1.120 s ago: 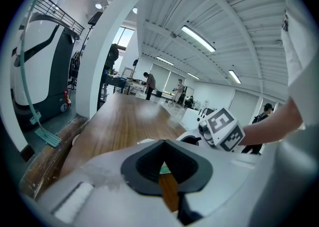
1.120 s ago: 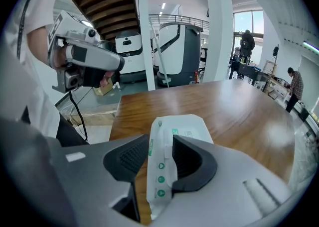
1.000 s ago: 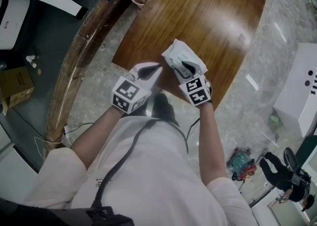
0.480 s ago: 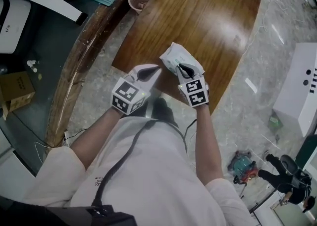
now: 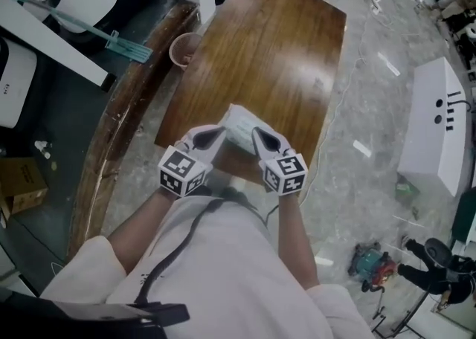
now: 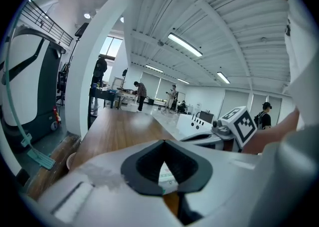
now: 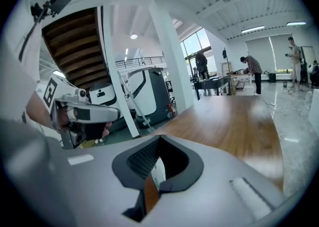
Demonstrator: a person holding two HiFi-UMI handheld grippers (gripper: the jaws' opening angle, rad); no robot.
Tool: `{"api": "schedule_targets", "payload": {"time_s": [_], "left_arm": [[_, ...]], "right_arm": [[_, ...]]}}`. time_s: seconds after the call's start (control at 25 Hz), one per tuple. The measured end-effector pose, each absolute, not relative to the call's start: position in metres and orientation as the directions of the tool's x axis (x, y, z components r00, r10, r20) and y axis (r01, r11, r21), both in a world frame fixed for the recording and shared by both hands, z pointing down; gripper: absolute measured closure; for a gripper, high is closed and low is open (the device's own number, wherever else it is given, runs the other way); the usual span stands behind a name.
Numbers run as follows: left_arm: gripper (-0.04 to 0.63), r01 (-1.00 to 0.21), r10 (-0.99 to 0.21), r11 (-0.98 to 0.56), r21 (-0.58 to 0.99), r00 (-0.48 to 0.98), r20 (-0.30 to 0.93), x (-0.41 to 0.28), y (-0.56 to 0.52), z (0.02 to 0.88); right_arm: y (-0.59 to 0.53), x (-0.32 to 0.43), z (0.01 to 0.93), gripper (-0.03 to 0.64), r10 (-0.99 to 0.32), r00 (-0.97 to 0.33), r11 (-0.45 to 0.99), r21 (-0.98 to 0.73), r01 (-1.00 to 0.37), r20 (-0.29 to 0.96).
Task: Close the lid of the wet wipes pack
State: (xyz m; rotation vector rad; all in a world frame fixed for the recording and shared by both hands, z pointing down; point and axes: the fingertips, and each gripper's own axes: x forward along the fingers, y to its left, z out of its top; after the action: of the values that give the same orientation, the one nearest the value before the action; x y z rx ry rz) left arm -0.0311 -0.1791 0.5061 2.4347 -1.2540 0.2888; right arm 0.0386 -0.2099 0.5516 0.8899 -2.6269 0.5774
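White pack [image 5: 239, 123] is held over the table [image 5: 275, 47] at its 6 o'clock edge — pinched at 8 o'clock by the left gripper [image 5: 218, 132], at 4 o'clock by the right gripper [image 5: 257, 134], jaws just closed on it.

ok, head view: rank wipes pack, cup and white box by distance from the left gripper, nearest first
1. Wipes pack, right at the left gripper tips.
2. Cup, farther back, beside the left edge of the table.
3. White box, far off to the right.
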Motion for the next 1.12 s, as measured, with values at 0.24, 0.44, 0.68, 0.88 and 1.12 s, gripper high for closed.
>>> {"api": "schedule_targets", "payload": {"time_s": [0.24, 0.44, 0.68, 0.88, 1.12], "left_arm": [[0.592, -0.799, -0.743, -0.560, 0.219, 0.601, 0.294, -0.026, -0.191, 0.473], [0.592, -0.787, -0.753, -0.590, 0.180, 0.617, 0.228, -0.025, -0.206, 0.435], [0.592, -0.781, -0.763, -0.605, 0.157, 0.625, 0.165, -0.028, -0.212, 0.402], [0.592, -0.778, -0.768, -0.610, 0.150, 0.627, 0.130, -0.030, -0.220, 0.388], [0.592, -0.780, -0.769, -0.606, 0.160, 0.625, 0.133, -0.029, -0.221, 0.387]], "right_arm": [[-0.206, 0.057, 0.495, 0.607, -0.609, -0.738, 0.699, -0.241, -0.673, 0.292], [-0.207, 0.079, 0.445, 0.607, -0.693, -0.694, 0.664, -0.202, -0.720, 0.193], [-0.197, 0.090, 0.407, 0.607, -0.748, -0.655, 0.630, -0.195, -0.752, 0.106], [-0.203, 0.094, 0.404, 0.609, -0.766, -0.634, 0.611, -0.187, -0.770, 0.107], [-0.208, 0.098, 0.397, 0.609, -0.776, -0.622, 0.602, -0.176, -0.779, 0.102]]}}
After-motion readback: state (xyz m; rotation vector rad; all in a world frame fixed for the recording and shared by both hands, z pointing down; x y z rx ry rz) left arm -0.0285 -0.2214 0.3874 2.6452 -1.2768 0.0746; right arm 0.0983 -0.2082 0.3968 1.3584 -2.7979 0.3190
